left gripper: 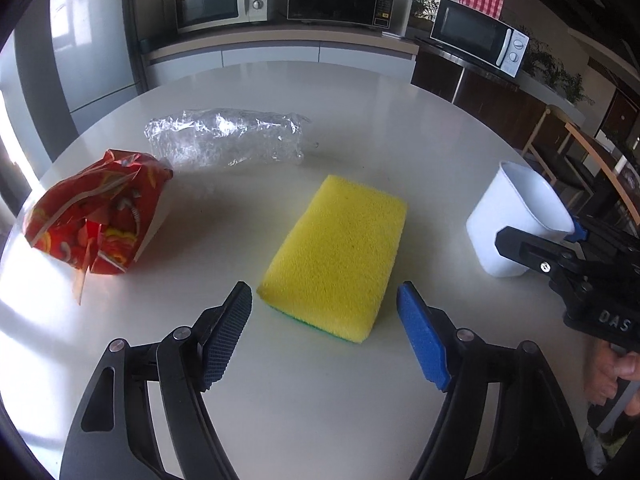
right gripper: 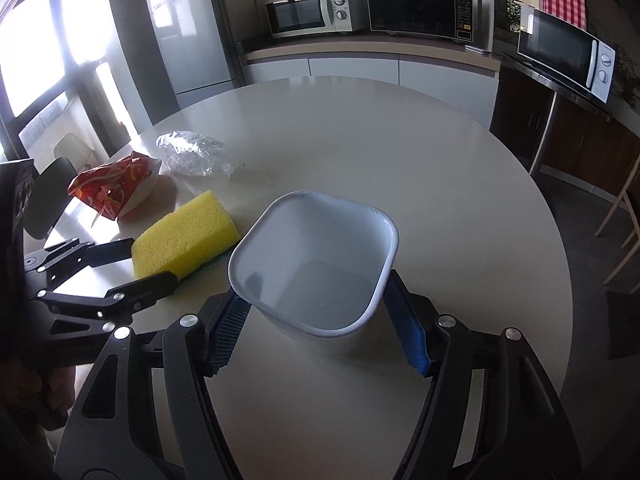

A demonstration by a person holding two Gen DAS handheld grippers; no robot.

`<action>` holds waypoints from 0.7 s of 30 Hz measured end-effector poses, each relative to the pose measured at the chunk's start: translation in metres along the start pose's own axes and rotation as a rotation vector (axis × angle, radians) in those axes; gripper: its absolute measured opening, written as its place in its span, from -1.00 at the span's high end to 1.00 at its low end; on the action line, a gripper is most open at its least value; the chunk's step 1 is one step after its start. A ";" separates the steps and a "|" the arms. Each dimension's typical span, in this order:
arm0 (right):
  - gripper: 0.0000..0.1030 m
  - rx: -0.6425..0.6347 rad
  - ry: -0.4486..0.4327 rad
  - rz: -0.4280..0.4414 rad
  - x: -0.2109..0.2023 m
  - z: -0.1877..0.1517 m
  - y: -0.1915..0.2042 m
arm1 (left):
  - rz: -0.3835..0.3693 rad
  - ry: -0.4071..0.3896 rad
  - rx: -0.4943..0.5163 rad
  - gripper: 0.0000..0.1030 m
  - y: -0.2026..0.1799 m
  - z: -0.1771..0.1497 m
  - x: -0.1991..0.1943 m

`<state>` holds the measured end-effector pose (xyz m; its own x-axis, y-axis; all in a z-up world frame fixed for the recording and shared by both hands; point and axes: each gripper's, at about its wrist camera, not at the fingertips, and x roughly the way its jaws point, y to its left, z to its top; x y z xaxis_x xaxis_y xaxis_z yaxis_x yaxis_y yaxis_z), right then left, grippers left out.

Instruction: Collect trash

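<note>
A yellow sponge with a green underside lies on the round white table. My left gripper is open, its fingers astride the sponge's near end. A crumpled red snack bag and a crushed clear plastic bottle lie to the left beyond it. My right gripper has its blue pads against both sides of a white square bin, which stands empty on the table. The sponge, bag and bottle also show in the right wrist view.
Three microwaves sit on a counter behind the table, with a fridge at the left. Wooden chairs stand off the table's right side. My right gripper's body is close to the sponge's right.
</note>
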<state>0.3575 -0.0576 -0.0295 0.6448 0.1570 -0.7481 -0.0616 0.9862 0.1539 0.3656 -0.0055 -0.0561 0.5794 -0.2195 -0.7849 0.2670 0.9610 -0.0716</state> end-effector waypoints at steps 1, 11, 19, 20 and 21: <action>-0.21 -0.002 -0.003 0.002 -0.002 -0.001 -0.001 | -0.014 0.003 -0.003 -0.43 0.000 0.002 0.003; -0.21 -0.020 -0.023 0.034 -0.025 -0.016 -0.005 | -0.024 -0.032 -0.052 -0.03 -0.009 -0.010 -0.015; -0.21 -0.057 -0.042 0.073 -0.056 -0.038 0.002 | -0.023 -0.109 -0.139 0.00 -0.020 -0.045 -0.072; -0.21 -0.063 -0.039 0.082 -0.060 -0.043 0.003 | -0.031 -0.120 -0.155 0.00 -0.020 -0.052 -0.080; -0.21 -0.069 -0.038 0.090 -0.064 -0.047 0.003 | -0.032 -0.129 -0.170 0.00 -0.021 -0.060 -0.087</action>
<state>0.2804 -0.0620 -0.0117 0.6624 0.2442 -0.7082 -0.1721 0.9697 0.1733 0.2637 0.0040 -0.0229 0.6695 -0.2599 -0.6958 0.1594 0.9652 -0.2071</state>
